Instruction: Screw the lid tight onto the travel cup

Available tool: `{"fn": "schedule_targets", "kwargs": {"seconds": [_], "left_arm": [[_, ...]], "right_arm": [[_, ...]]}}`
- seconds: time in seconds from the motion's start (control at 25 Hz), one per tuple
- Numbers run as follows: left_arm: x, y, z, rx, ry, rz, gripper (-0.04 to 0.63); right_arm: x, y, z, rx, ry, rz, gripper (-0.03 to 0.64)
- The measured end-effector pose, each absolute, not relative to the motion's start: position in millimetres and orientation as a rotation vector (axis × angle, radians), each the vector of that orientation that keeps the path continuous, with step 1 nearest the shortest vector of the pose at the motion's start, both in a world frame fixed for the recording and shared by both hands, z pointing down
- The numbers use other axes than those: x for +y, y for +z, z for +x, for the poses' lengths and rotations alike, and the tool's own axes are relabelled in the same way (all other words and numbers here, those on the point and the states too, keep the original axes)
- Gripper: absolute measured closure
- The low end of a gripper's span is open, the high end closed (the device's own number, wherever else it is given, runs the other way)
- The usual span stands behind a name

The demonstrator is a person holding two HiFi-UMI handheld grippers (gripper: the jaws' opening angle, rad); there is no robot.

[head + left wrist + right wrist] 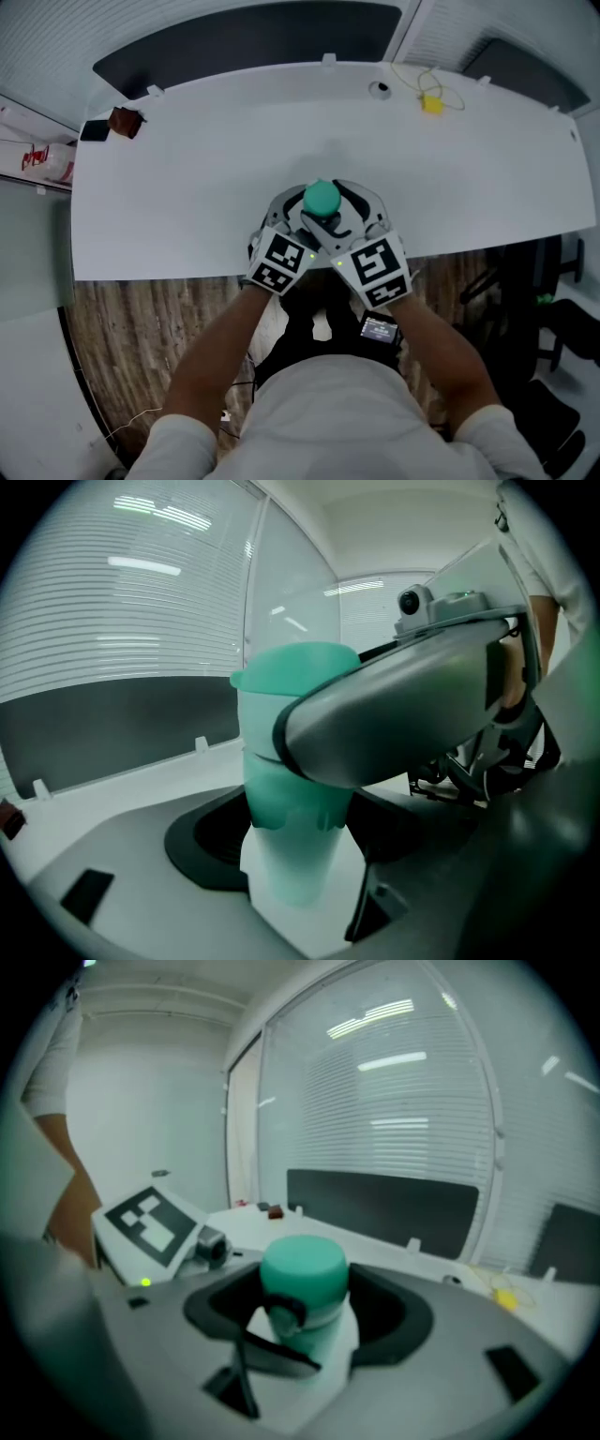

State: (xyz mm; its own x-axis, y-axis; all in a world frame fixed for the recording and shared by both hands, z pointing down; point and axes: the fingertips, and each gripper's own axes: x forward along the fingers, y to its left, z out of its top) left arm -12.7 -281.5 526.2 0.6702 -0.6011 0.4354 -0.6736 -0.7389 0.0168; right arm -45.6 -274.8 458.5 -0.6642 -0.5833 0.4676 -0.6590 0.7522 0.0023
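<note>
Travel cup (291,855): stood at near worktop (234,159) edge, body pinched in left hand-held gripper (296,221). Green lid (305,1274) clasped by right hand-held gripper (347,217); already seated, probably not yet tightened fully.

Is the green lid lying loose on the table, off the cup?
No, the green lid sits on top of the travel cup.

White table (234,150) with yellow cord (431,101), small brown object (124,121)

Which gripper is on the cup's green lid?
The right gripper: its jaws clasp the round teal-green lid, while the left gripper clasps the pale cup body below.
</note>
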Motion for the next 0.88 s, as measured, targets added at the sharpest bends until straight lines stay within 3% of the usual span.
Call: {"fn": "schedule_targets", "kwargs": {"seconds": [0.88], "left_arm": [[-278.0, 523.1, -22.1, -1.174, 0.604, 2.653, 0.273]], "right_arm": [[-279.4, 459.1, -42.9, -2.446, 0.221, 1.096, 0.311]]}}
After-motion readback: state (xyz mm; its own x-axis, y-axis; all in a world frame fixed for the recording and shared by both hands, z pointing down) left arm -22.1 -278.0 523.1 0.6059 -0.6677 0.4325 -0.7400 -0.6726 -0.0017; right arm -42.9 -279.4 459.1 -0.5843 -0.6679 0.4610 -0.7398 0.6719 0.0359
